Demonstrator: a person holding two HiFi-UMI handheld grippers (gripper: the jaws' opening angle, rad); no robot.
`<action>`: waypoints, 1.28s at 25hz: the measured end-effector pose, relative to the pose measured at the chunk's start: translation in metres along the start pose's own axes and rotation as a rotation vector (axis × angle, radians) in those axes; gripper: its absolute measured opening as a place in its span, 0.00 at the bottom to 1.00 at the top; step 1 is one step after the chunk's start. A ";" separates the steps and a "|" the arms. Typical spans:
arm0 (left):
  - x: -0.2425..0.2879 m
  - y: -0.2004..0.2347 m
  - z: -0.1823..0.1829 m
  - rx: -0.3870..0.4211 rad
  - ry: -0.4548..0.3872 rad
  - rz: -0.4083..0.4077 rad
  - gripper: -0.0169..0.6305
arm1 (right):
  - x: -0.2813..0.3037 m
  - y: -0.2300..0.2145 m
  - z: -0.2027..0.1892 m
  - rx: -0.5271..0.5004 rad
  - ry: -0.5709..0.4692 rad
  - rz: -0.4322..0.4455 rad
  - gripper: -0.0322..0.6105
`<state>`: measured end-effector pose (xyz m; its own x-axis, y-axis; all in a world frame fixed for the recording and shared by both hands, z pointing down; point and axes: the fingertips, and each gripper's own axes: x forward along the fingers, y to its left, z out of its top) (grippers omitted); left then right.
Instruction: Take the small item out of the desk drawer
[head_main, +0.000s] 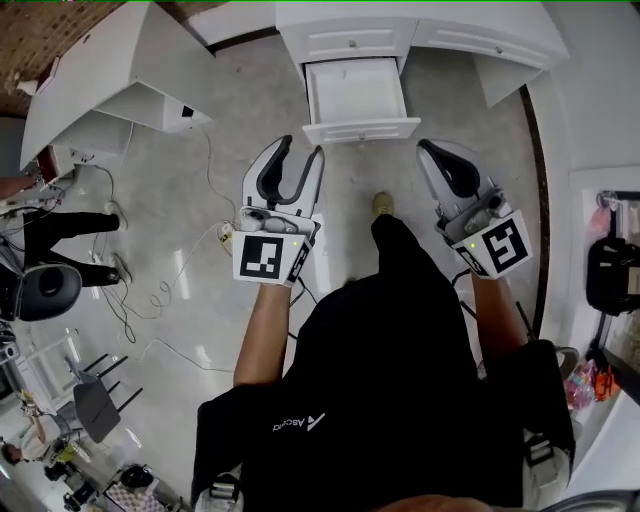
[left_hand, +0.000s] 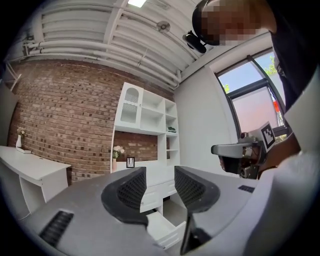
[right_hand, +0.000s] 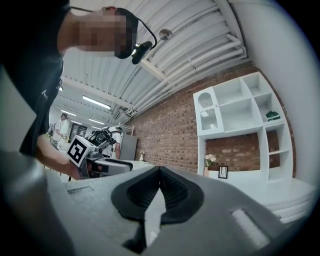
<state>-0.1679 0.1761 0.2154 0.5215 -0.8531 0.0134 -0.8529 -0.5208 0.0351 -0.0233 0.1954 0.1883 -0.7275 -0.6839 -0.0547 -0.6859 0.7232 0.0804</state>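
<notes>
The white desk drawer (head_main: 362, 129) is pulled out at the top of the head view, and I see no small item on its bare white bottom. My left gripper (head_main: 300, 148) hangs in the air short of the drawer's left front corner, jaws apart and empty. My right gripper (head_main: 430, 147) is level with it, to the right of the drawer, jaws together with nothing between them. In the left gripper view the open jaws (left_hand: 159, 170) frame the drawer (left_hand: 167, 227) below, with the right gripper (left_hand: 235, 150) beside them. The right gripper view shows its closed jaws (right_hand: 159, 171) and the left gripper (right_hand: 107, 165).
The desk (head_main: 420, 25) runs along the far wall. Another white table (head_main: 110, 70) stands at the left, with cables (head_main: 165, 290) on the pale floor. A person (head_main: 60, 230) and chairs are at the far left. A white shelf unit (left_hand: 147, 117) stands against a brick wall.
</notes>
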 end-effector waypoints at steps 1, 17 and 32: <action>0.020 0.006 -0.006 -0.002 0.014 0.012 0.29 | 0.010 -0.017 -0.008 -0.005 0.010 0.007 0.05; 0.260 0.077 -0.173 -0.032 0.286 0.090 0.34 | 0.125 -0.212 -0.159 0.082 0.178 0.109 0.05; 0.371 0.183 -0.389 -0.099 0.570 0.035 0.35 | 0.223 -0.270 -0.311 0.151 0.349 -0.004 0.05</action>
<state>-0.1214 -0.2239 0.6159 0.4463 -0.7048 0.5514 -0.8782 -0.4635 0.1182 0.0040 -0.1825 0.4639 -0.6938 -0.6592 0.2898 -0.7020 0.7089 -0.0681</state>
